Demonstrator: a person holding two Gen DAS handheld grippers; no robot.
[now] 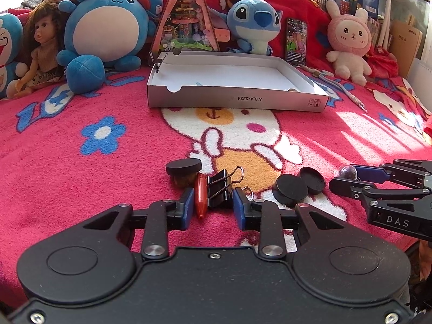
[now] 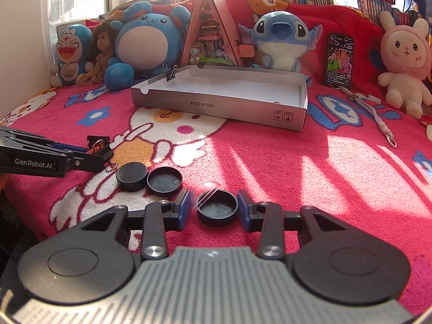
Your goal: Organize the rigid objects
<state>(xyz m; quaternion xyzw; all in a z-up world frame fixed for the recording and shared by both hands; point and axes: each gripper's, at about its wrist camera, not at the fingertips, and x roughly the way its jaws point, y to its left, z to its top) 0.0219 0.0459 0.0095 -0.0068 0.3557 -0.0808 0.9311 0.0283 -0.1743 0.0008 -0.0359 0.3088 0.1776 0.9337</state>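
My left gripper is shut on a black binder clip and a small orange piece that lies against it, both resting on the blanket. Just beyond them a black disc sits on a brown lump. Two black round caps lie to the right, one face down and one hollow side up. My right gripper is shut on a third black cap with a clear dome leaning on it. An open grey box stands farther back.
Plush toys, a doll and a triangular toy house line the back of the red patterned blanket. A phone leans there, and a corded strap lies right of the box. Another binder clip grips the box's left corner.
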